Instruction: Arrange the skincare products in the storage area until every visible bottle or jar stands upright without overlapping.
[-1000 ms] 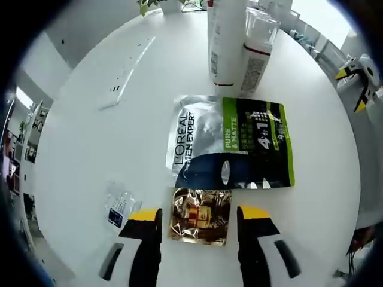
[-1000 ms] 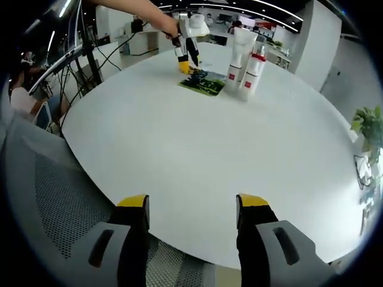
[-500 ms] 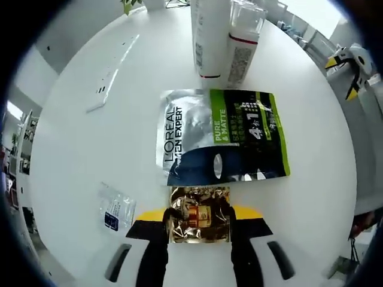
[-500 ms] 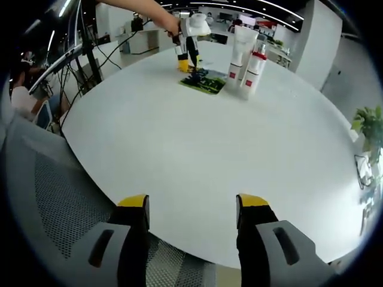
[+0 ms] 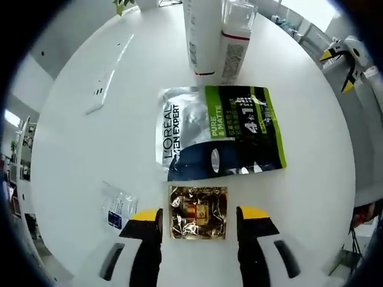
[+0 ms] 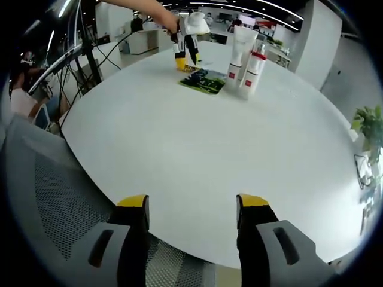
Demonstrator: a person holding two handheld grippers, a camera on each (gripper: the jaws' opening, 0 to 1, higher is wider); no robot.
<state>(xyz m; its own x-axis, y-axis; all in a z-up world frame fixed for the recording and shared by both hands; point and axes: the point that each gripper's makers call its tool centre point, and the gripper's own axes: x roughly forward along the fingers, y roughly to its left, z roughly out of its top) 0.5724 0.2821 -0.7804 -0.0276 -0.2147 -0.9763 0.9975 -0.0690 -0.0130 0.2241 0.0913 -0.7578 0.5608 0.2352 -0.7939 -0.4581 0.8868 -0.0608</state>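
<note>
Both hand-held grippers gape empty; left (image 5: 198, 216) straddles crinkled square gold foil sachet (image 5: 198, 212).

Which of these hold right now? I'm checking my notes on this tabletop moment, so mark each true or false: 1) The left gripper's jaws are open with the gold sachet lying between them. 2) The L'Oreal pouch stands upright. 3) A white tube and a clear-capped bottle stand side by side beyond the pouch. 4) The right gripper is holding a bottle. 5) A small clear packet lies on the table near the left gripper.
1) True: the left gripper is open, and the gold sachet lies flat between its tips.
2) False: the L'Oreal pouch lies flat on the white table.
3) True: the white tube and the clear-capped bottle stand upright together.
4) False: the right gripper is open and holds nothing.
5) True: the small clear packet lies there.
</note>
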